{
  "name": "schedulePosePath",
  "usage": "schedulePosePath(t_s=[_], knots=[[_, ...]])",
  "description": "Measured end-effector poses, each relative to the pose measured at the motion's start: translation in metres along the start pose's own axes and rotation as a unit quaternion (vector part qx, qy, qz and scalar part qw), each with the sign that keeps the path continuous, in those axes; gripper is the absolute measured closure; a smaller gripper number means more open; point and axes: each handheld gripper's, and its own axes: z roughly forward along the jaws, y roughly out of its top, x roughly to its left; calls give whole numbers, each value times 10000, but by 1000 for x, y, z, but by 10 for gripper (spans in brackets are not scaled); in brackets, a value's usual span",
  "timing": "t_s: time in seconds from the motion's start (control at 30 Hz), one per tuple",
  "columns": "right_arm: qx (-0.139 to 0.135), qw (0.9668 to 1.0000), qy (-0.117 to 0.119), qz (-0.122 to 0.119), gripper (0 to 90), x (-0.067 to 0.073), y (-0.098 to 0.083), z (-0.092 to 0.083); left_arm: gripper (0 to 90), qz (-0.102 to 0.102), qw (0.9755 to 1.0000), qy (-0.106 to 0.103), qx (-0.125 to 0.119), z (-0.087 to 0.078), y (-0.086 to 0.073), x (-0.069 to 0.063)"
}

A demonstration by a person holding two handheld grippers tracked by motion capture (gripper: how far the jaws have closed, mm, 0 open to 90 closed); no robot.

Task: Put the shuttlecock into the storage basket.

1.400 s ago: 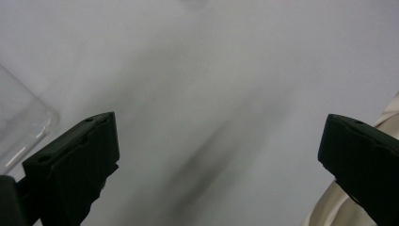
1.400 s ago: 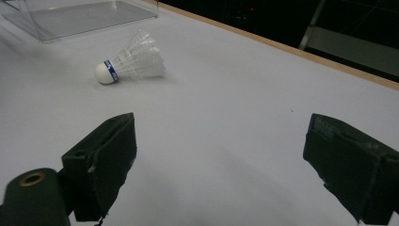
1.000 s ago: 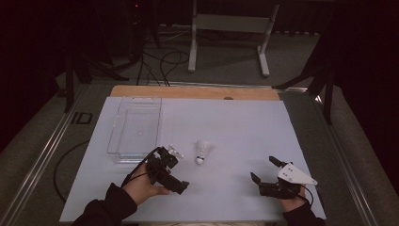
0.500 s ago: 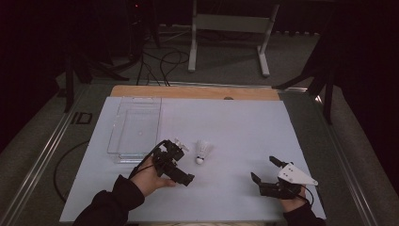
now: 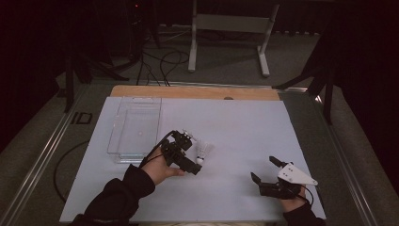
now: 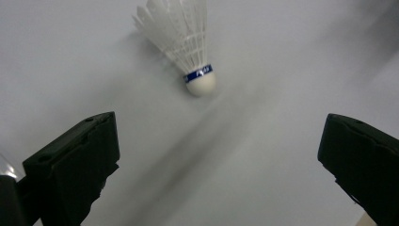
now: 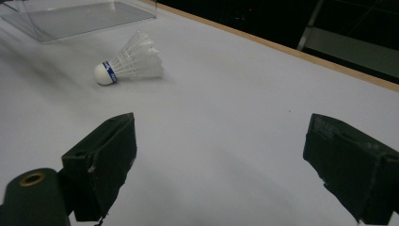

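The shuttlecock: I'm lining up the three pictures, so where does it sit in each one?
High view: the shuttlecock lies left of centre on the white sheet, just right of the left gripper.
Left gripper view: top centre, cork toward the camera, ahead of the open jaws.
Right gripper view: upper left, cork pointing left.
Shared landmark: its blue band above the cork.

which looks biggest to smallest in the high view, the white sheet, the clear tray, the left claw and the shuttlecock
1. White sheet, by far the largest.
2. Clear tray.
3. Left claw, open beside the shuttlecock.
4. Shuttlecock, smallest.
The tray lies farther from the camera than the claw, yet looks bigger, so the order is safe.
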Motion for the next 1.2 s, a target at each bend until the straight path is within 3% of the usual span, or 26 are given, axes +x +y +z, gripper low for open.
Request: schedulePosePath(t_s=[0.57, 0.67, 1.03, 1.2], knots=[[5, 10000, -3, 0, 102, 0, 0, 0, 29, -600, 9979, 14, -254, 22, 22, 3], [22, 10000, 23, -14, 102, 0, 0, 0, 29, -801, 9964, 39, -291, 26, 23, 3], [36, 10000, 26, 11, 102, 0, 0, 1, 90, -1147, 9930, 239, -168, 43, 25, -5], [45, 10000, 8, 5, 102, 0, -1, 1, 149, -1405, 9893, 330, -199, 48, 25, -3]])
